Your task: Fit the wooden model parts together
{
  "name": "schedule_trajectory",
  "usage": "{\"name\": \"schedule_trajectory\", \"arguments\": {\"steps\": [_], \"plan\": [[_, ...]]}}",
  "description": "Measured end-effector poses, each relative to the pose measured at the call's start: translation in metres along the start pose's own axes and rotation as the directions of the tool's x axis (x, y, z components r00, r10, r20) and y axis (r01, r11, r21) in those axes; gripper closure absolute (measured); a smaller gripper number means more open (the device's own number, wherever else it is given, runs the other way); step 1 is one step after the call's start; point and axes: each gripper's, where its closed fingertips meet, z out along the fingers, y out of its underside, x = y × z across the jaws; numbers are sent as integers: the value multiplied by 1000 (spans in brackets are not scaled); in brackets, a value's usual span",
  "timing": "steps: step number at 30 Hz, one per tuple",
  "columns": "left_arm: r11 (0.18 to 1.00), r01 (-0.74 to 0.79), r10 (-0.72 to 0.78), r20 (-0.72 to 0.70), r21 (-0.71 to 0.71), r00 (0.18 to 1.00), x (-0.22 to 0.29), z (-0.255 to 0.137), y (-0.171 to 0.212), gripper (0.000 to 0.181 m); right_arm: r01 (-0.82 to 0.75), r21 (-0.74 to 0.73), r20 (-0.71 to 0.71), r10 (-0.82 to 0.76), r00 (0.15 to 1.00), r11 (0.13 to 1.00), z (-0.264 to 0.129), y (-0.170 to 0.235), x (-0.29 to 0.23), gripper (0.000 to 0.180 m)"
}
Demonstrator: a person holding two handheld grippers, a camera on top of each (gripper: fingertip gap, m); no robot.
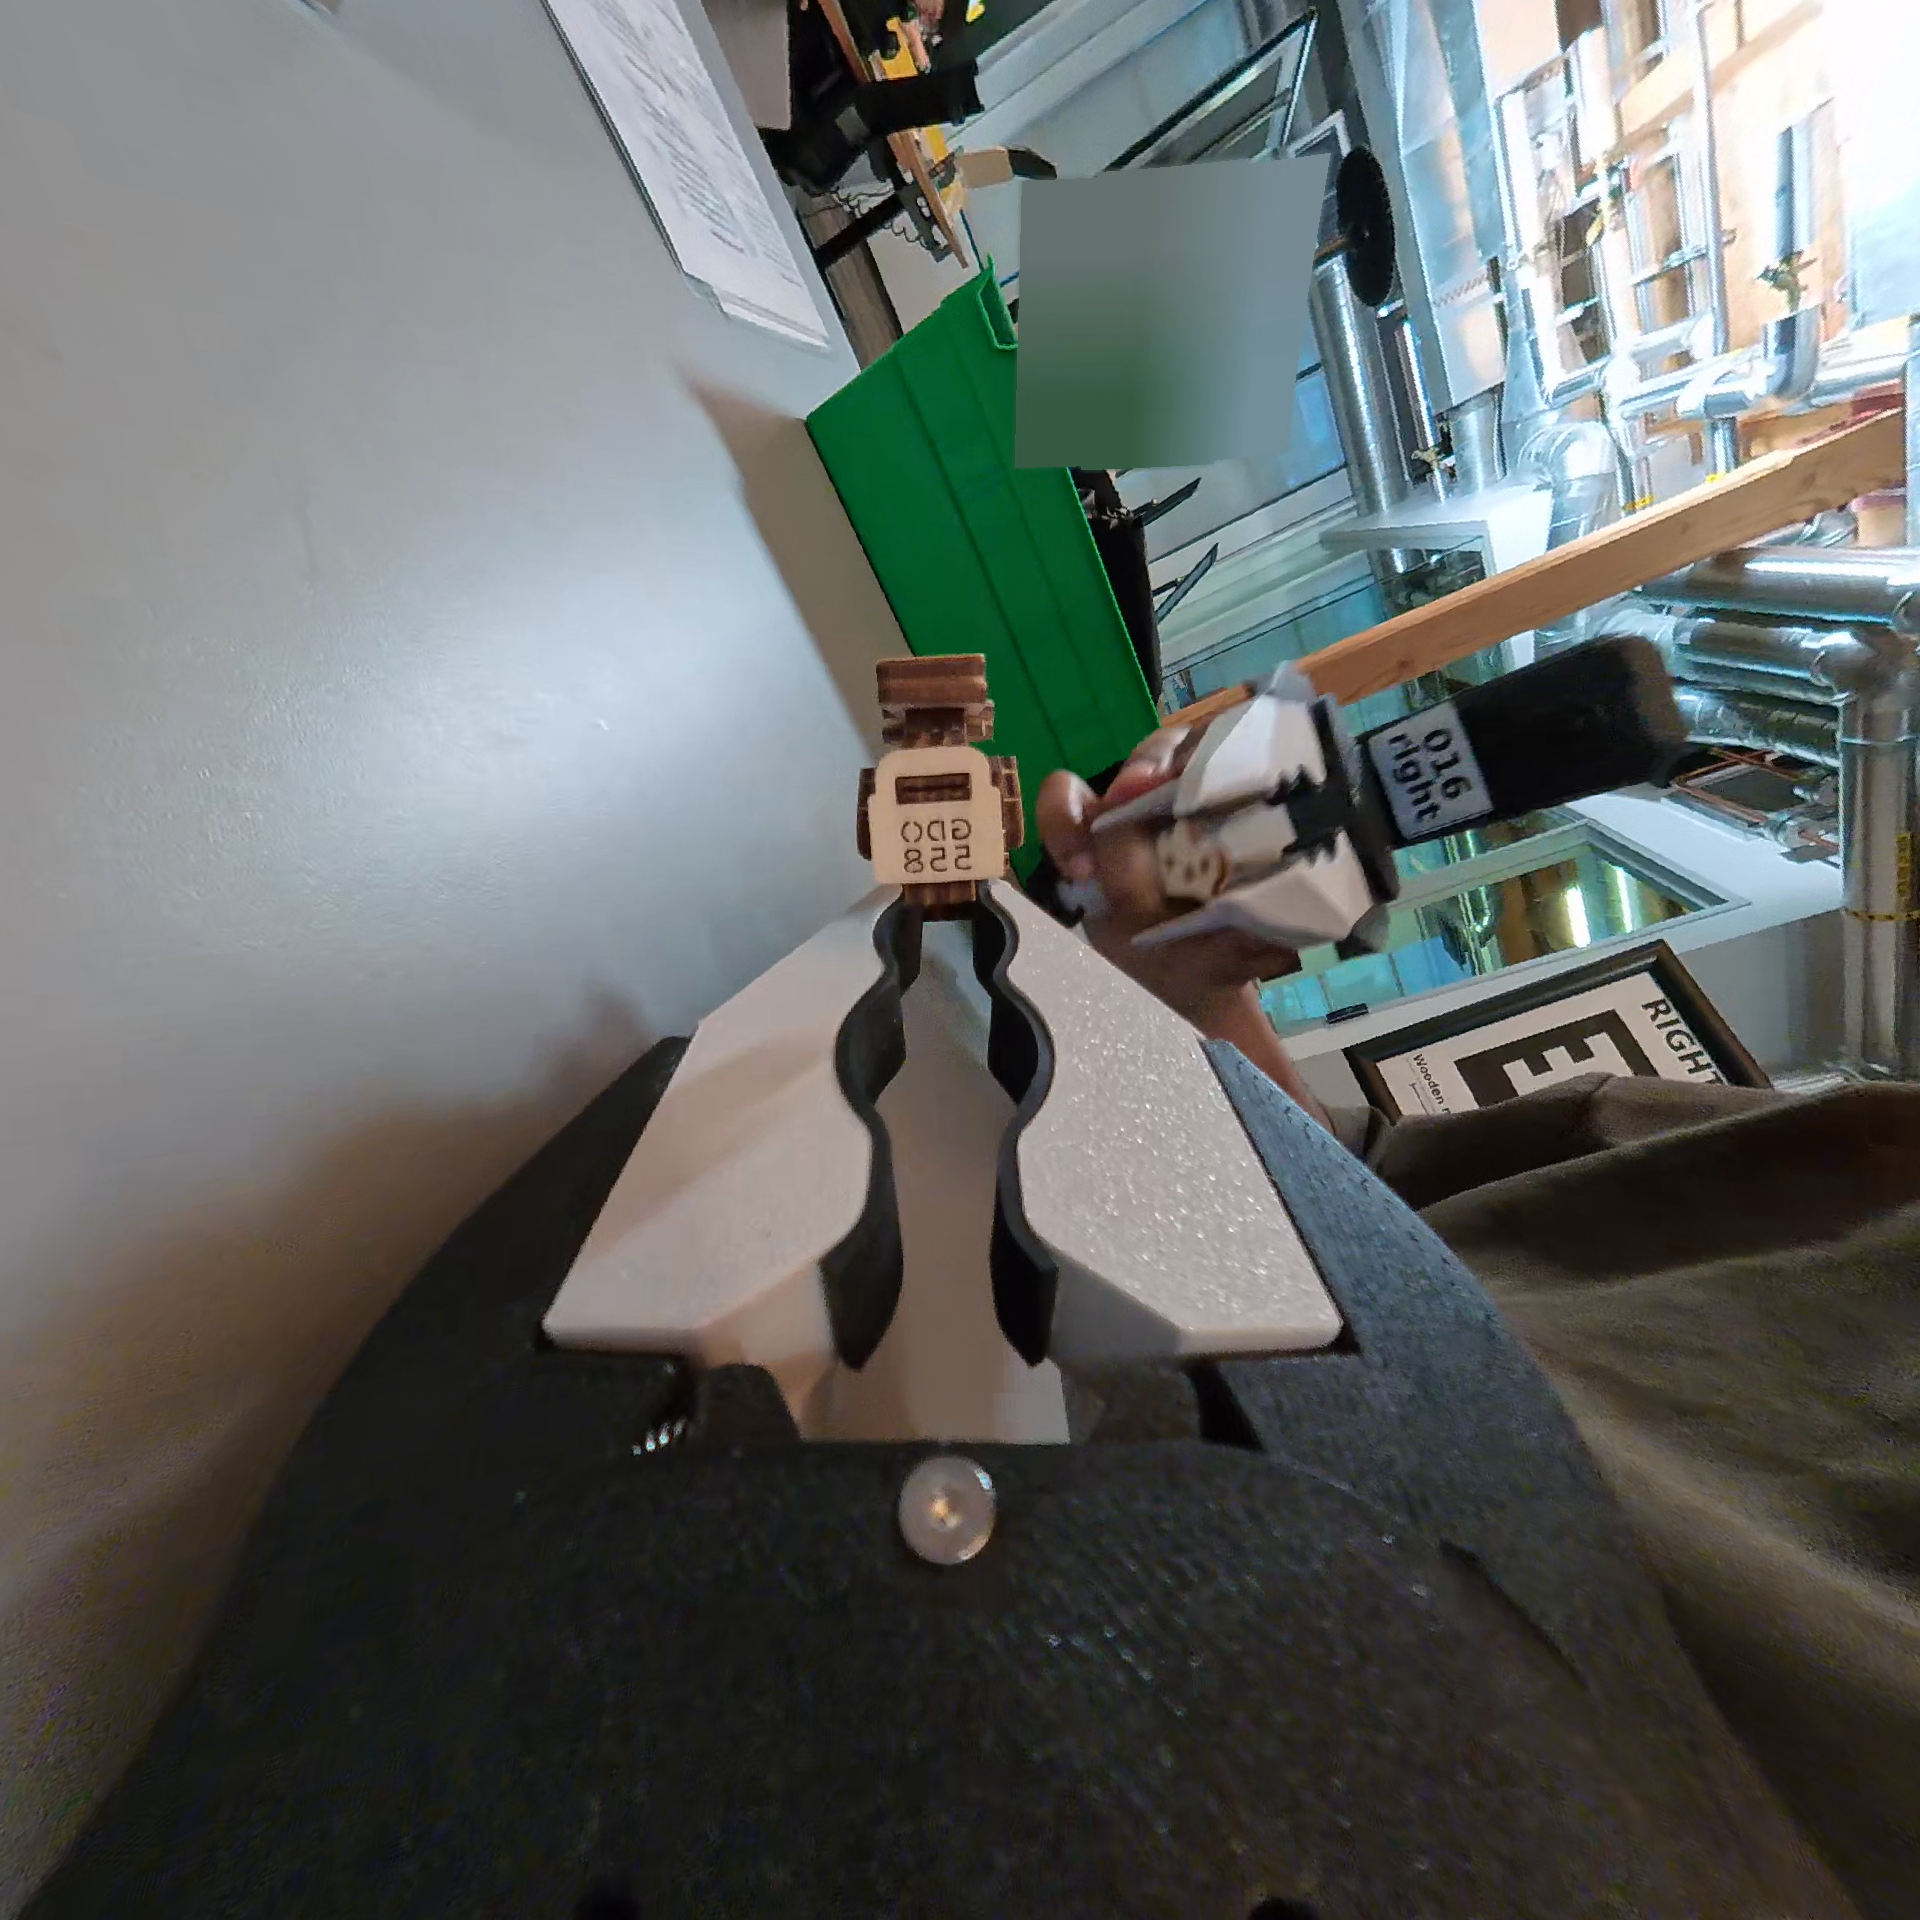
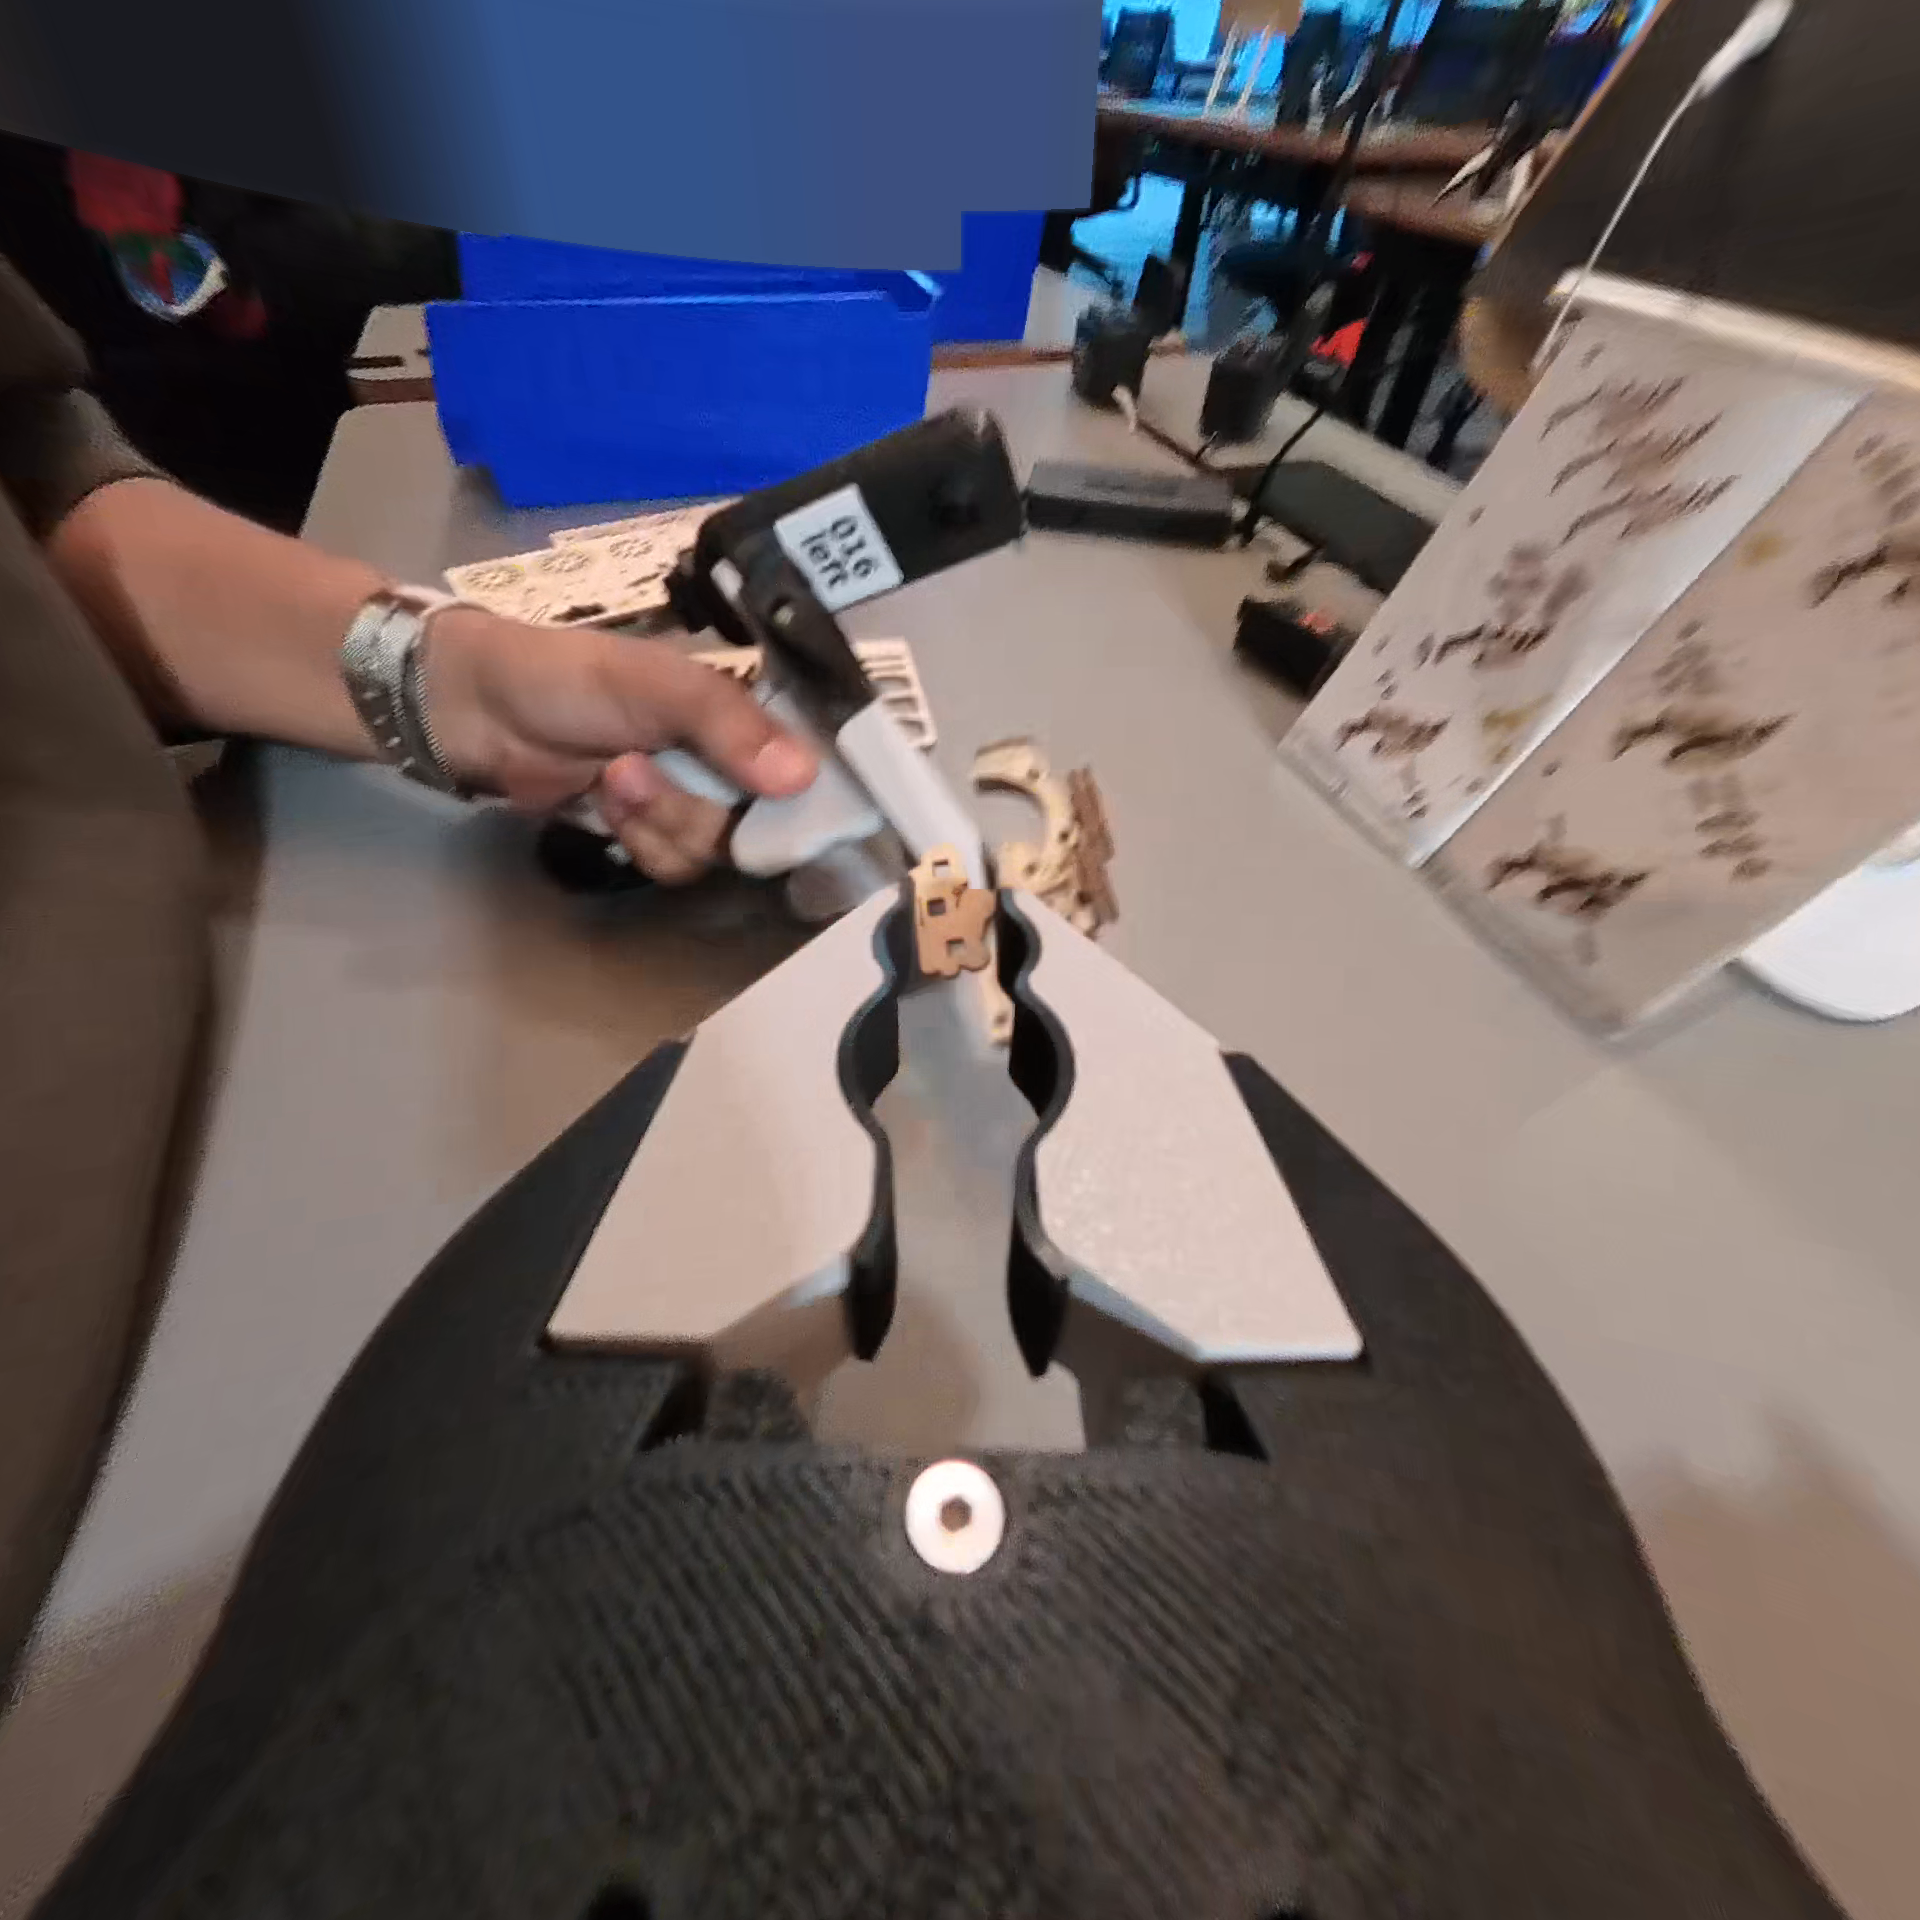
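while the left gripper clamps a small wooden block by its lower stub, its slot faces out, likely ready for mating. the right gripper pinches a flat wooden piece near it, above the table.

The left gripper is pinching its fingertips narrowly together at frame centre. The right gripper is doing likewise, while a bare hand, wristwatch on, is squeezing the handle at middle left.

Wooden sheets on table, before bin
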Motion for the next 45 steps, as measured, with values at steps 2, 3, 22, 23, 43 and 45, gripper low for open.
{"name": "schedule_trajectory", "arguments": {"steps": [2,3,22,23,43,45], "plan": [[1000,-14,14,7,-17,1000,0,1,3,175,71,-12,-31,-72,997,997,8,-8,6,166],[999,-22,22,8,-26,1000,0,2,4,175,109,-20,-41,-110,993,994,11,-10,6,166],[998,57,-58,-48,-21,997,9,1,14,175,116,-121,-71,-125,990,986,9,21,-3,167],[998,53,-54,-45,-22,998,9,1,15,175,114,-118,-67,-122,990,986,10,21,-4,166],[999,14,-16,-31,-46,999,10,4,19,174,160,-194,-76,-178,981,968,14,31,-5,167],[999,12,-13,-28,-47,1000,10,4,19,175,158,-195,-78,-175,981,968,14,31,-4,167]]}}
